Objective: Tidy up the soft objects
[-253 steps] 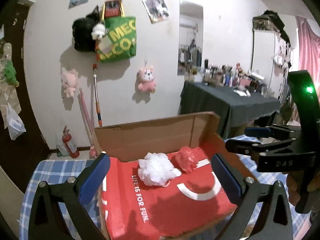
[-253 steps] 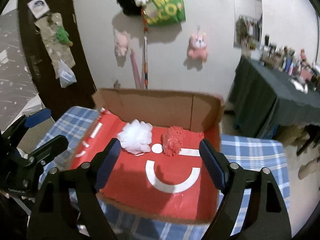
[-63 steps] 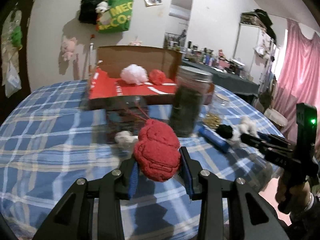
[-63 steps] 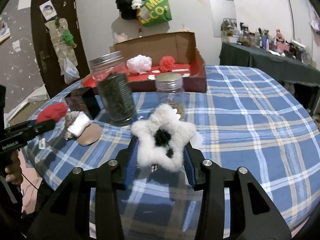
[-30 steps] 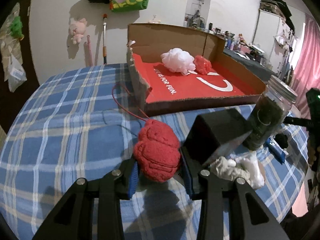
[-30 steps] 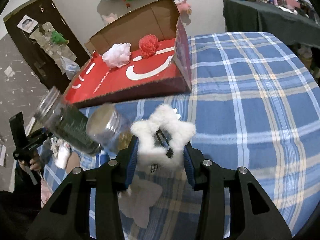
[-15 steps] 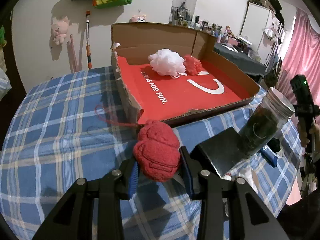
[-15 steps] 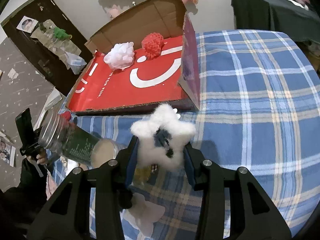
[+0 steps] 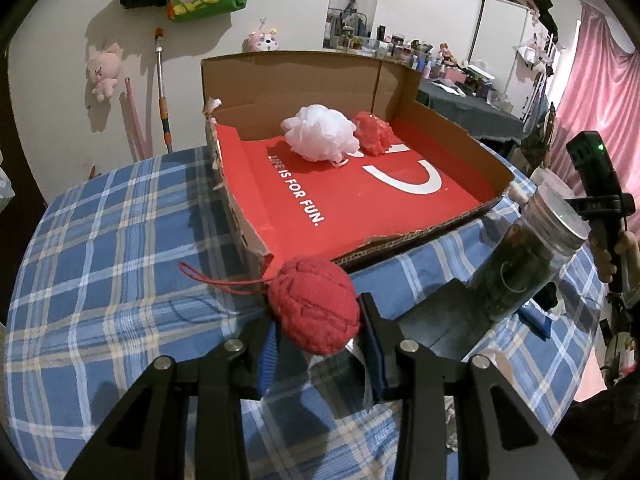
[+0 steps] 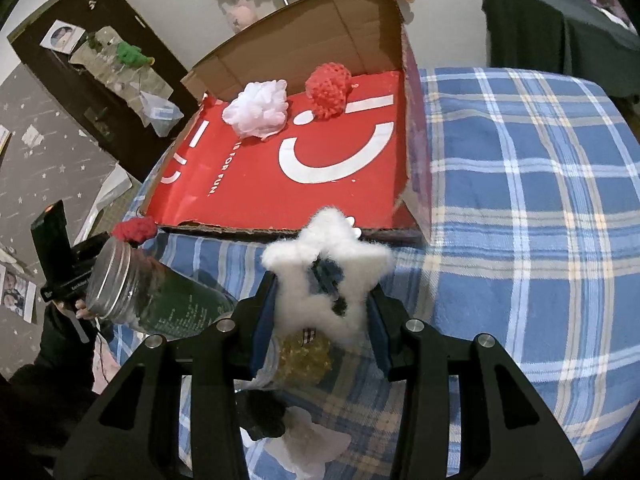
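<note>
The red knitted ball (image 9: 314, 308) sits clamped between the blue pads of the left tongs (image 9: 320, 346), with its red cord (image 9: 224, 282) trailing out to the left of the tongs over the plaid-covered bench (image 9: 100, 248). The white fluffy star (image 10: 326, 276) is pinched in the same way by the right tongs (image 10: 320, 322), its dark centre facing the camera. Both tongs hang above the bench, just short of the near edge of the open cardboard box (image 9: 440, 120), which lies straight ahead of them. Further ahead, at the far end of the box's red floor, a white mesh puff (image 9: 320, 136) and a red mesh puff (image 9: 374, 132) already rest side by side, touching.

Both held pieces look light and yielding; the ball bulges above the pads and the star's pile spreads round them, so a squeeze across the middle is enough and harder pressure would only flatten them. The cord could snag on the torn box wall, so it is probably best lifted clear first. Neither seems fragile or slippery.

Beside the right tongs, to their left, a glass jar of dark contents (image 10: 160, 300) stands on the bench, and a jar of yellow beads (image 10: 304, 356) lies directly under the star. Those are hard things and, I judge, stay outside the box.
</note>
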Tool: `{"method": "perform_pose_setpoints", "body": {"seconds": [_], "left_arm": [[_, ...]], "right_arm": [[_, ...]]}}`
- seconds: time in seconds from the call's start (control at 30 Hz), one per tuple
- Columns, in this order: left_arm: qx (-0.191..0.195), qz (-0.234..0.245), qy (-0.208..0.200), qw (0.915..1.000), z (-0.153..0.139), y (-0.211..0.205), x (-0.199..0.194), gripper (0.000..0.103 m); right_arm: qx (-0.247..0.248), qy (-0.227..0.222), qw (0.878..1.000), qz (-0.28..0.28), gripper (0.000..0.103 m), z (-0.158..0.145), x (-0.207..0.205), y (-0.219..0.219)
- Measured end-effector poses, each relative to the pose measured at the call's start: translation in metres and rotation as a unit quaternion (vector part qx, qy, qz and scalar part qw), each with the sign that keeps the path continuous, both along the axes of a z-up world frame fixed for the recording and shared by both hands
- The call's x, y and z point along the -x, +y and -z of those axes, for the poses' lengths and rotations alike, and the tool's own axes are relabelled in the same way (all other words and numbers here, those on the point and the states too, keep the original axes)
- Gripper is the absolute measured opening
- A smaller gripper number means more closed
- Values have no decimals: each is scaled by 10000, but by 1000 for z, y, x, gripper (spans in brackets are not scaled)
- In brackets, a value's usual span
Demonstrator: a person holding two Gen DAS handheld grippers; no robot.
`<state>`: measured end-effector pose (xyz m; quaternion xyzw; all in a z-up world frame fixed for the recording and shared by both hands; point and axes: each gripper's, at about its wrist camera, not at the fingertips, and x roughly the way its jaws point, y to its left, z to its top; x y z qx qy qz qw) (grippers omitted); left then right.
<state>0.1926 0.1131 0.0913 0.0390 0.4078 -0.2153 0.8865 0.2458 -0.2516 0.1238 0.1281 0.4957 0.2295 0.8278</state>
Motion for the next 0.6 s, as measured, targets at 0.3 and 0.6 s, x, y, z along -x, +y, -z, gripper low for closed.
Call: {"method": "perform_pose_setpoints", "body": {"seconds": [0.3,0.6], "left_arm": [[-19,17,2,10000,-4,-3,-2,35],[87,116,-116,9998,-18,-8,3,35]], "right_arm": [[3,-81,10000,-42,40,-6,-1,3],[-15,-123,9998,-174,40,-14,-2,9]]}}
